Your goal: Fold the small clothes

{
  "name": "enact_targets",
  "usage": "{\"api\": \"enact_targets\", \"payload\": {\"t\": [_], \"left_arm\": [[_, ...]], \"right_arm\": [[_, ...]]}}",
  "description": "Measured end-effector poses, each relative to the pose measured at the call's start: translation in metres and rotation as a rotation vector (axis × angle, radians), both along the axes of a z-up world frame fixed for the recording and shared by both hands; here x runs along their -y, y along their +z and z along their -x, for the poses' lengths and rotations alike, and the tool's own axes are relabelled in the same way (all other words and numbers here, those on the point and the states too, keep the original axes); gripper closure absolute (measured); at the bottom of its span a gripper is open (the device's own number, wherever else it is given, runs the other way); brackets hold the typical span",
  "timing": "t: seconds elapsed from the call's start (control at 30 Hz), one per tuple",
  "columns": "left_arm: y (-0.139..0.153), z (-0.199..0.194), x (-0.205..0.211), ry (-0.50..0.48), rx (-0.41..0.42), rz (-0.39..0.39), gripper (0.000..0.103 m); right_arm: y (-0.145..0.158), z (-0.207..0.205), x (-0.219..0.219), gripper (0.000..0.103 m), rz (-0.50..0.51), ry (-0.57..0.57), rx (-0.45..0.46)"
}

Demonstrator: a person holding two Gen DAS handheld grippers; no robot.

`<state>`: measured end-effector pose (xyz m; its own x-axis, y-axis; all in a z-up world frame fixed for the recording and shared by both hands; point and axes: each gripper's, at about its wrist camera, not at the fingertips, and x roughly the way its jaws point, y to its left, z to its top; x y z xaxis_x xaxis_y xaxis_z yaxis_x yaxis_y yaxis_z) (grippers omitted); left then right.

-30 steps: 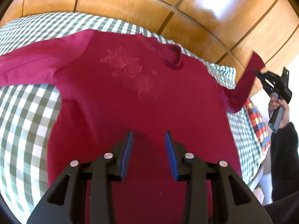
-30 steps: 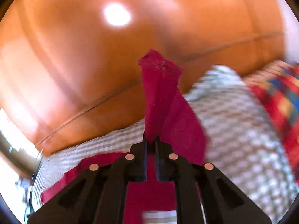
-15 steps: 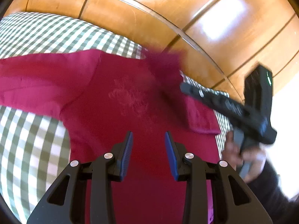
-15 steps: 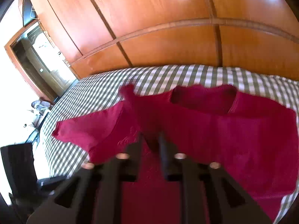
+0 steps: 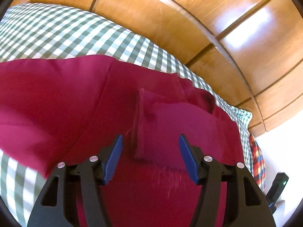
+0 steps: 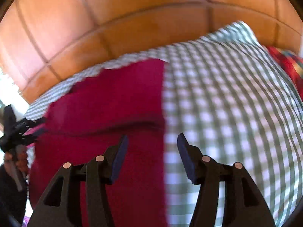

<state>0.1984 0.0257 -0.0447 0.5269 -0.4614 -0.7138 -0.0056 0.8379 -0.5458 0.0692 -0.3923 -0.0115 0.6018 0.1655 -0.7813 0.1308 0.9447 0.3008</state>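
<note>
Red long-sleeve shirt (image 5: pixel 72 102) lies flat on the green-checked bedspread (image 5: pixel 62 36), its collar toward the wooden headboard (image 5: pixel 170 19). One sleeve is folded in across the chest, cuff edge (image 5: pixel 139 121) running straight just ahead of the left gripper (image 5: pixel 150 156). Other sleeve reaches off the left frame edge, cut off. Shirt's folded side edge (image 6: pixel 163 102) is a straight line in the right wrist view; bare bedspread (image 6: pixel 227 104) to its right, open room up to the bed corner. Plaid blanket (image 6: pixel 286 64) at the far right edge, mostly cropped.

Left gripper: jaws wide apart, nothing between them, over the lower chest. Right gripper (image 6: pixel 152 157): jaws wide apart, empty, straddling the folded side edge. Right wrist view is motion-blurred; hem hidden behind both grippers. Chest print not readable now.

Versus a second ago: right jaws were pinched on the raised sleeve, now released and sleeve laid on the body. Left jaws are spread wider than before.
</note>
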Motion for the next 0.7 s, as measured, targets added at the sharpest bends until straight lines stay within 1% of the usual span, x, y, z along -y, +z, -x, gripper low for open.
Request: {"api": "enact_targets", "payload": {"t": [0.03,0.07,0.13,0.17,0.2,0.23,0.27,0.3,0.37,0.4,0.43,0.47,0.5,0.53,0.57,0.6,0.67,0.7], "left_arm": [[-0.001,-0.005,0.004,-0.006,-0.005,-0.004,0.058],[-0.002,-0.009,0.007,-0.013,-0.01,-0.018,0.062],[-0.002,-0.018,0.016,-0.031,-0.015,-0.061,0.085],[0.002,-0.019,0.018,-0.035,-0.009,-0.078,0.086],[0.006,-0.019,0.019,-0.031,0.007,-0.088,0.092],[0.013,-0.018,0.017,-0.025,0.028,-0.086,0.093],[0.023,-0.015,0.012,-0.006,0.059,-0.067,0.094],[0.031,-0.011,0.006,0.011,0.084,-0.048,0.095],[0.043,-0.002,-0.006,0.04,0.123,-0.026,0.095],[0.044,0.001,-0.008,0.043,0.129,-0.04,0.095],[0.04,0.004,-0.006,0.031,0.125,-0.1,0.096],[0.032,0.002,-0.001,0.016,0.105,-0.167,0.096],[0.022,0.0,0.002,0.007,0.075,-0.221,0.096],[0.011,-0.001,0.005,-0.006,0.041,-0.252,0.096],[-0.002,-0.002,0.008,-0.022,0.002,-0.271,0.096],[-0.012,-0.001,0.009,-0.016,-0.006,-0.28,0.096],[-0.011,0.002,0.007,0.0,0.008,-0.262,0.096],[-0.009,0.002,0.005,0.001,0.006,-0.253,0.096]], "right_arm": [[-0.002,-0.007,-0.001,0.049,0.002,-0.008,-0.003],[-0.004,-0.01,0.0,0.049,0.0,-0.014,-0.005],[-0.007,-0.017,-0.004,0.049,-0.017,-0.015,0.0],[-0.007,-0.023,-0.007,0.049,-0.016,-0.019,0.008],[-0.005,-0.031,-0.012,0.049,-0.006,-0.03,0.015],[-0.007,-0.042,-0.013,0.051,0.01,-0.049,0.025],[-0.005,-0.045,-0.012,0.058,0.025,-0.076,0.037],[-0.004,-0.046,-0.007,0.062,0.025,-0.119,0.053],[-0.004,-0.044,0.002,0.063,-0.011,-0.162,0.056],[-0.01,-0.046,0.003,0.063,-0.014,-0.158,0.036],[-0.017,-0.046,0.001,0.063,0.009,-0.149,0.009],[-0.025,-0.046,-0.003,0.062,0.034,-0.132,-0.006],[-0.023,-0.043,-0.005,0.061,0.047,-0.125,0.001],[-0.022,-0.042,-0.006,0.061,0.051,-0.123,-0.001],[-0.02,-0.041,-0.005,0.058,0.047,-0.114,-0.012],[-0.019,-0.04,-0.005,0.056,0.052,-0.105,-0.021],[-0.013,-0.033,-0.007,0.049,0.098,-0.077,-0.036],[-0.007,-0.026,-0.006,0.049,0.121,-0.059,-0.042]]}}
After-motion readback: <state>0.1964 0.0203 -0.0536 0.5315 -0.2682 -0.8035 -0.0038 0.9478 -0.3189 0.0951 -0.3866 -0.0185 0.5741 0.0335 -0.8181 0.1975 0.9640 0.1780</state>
